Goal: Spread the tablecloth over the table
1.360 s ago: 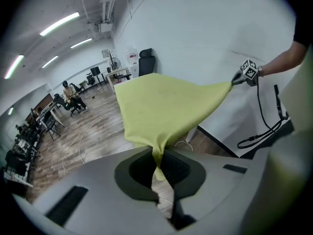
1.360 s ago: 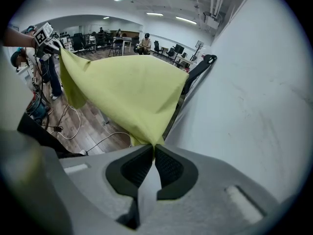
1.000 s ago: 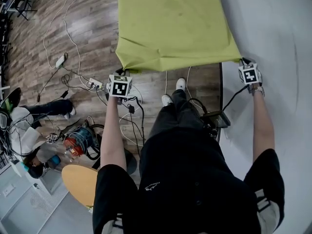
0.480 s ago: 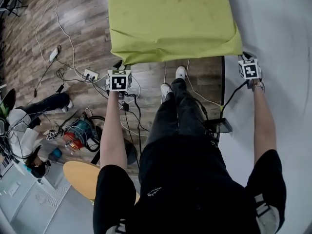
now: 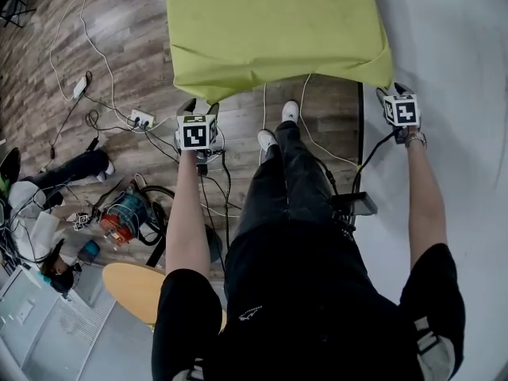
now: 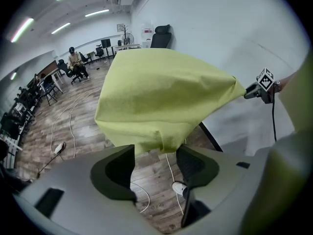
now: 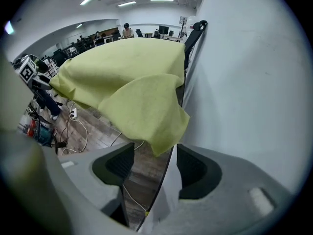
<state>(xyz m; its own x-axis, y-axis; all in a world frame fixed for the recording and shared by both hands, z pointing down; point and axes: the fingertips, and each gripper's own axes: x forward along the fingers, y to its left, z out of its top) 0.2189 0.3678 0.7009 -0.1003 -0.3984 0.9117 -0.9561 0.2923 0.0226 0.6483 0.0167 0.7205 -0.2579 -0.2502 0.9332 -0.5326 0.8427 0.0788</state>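
The yellow-green tablecloth lies over the table and hides it; its near edge hangs down toward the floor. My left gripper is just below the cloth's near left corner. Its jaws are opening, and the corner hangs at their tips without the pads pressing on it. My right gripper is by the near right corner, beside the white wall. Its jaws are also opening, with the corner dangling free above the gap. In each gripper view the jaws stand wide apart.
White cables and a power strip lie on the wooden floor. An orange and blue cable reel, a seated person and a round wooden stool are at the left. A black box lies at the wall's foot, and the white wall runs along the right.
Both grippers have sunk lower and their jaws have opened, letting go of the cloth's two near corners. The near edge now hangs loose from the table.
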